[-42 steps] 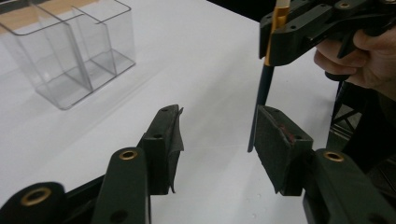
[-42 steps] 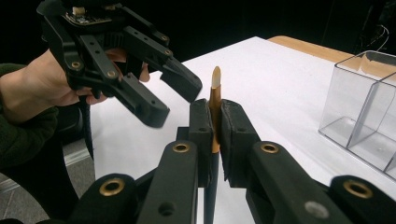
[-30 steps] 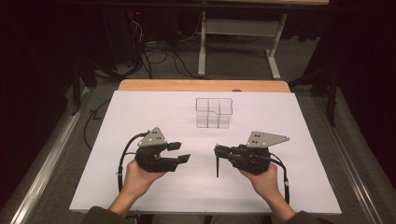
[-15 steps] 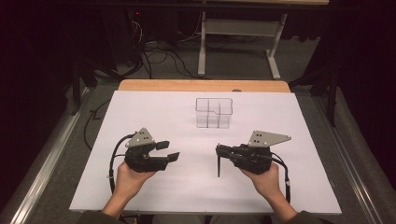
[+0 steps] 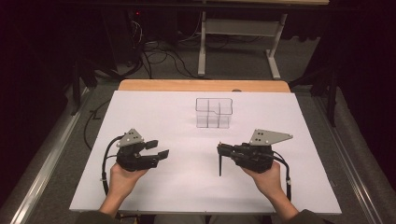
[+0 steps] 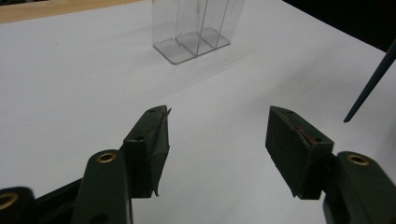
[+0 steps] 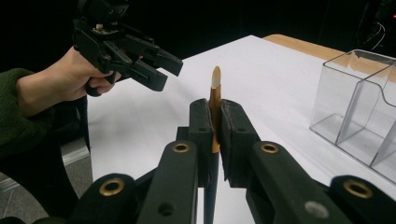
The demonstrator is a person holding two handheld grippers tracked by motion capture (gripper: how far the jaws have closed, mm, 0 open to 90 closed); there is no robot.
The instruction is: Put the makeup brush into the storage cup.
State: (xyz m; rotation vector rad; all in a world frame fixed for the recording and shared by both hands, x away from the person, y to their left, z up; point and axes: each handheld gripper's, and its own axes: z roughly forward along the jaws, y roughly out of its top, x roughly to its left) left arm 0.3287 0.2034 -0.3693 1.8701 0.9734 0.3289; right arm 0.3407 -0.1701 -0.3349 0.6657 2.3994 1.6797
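The right gripper (image 7: 215, 135) has its jaws clenched on a thin brush (image 7: 215, 100) — gold ferrule and pale tip stand above the pads, the dark handle hangs toward the white table (image 5: 154, 112), probably to drop it upright into the clear organizer (image 5: 214, 112) beyond. The left gripper (image 6: 217, 140) has just been widening its jaws, nothing between them — seemingly ready to assist.

Counter (image 5: 140, 186): matt white sheet, smooth, paper-like; pale wood edge at the far side.
Organizer (image 5: 214, 112): clear hard plastic, glossy, smooth walls and dividers.
Brush (image 7: 215, 100): slim handle, shiny orange-gold band near the pale tip, dark matt shaft below.
Left gripper (image 6: 217, 135), right gripper (image 7: 215, 128): matt black plastic fingers, brass-coloured metal bushings; dull grey metal plate on top.
Sleeve (image 7: 21, 135): dark green knit cloth.
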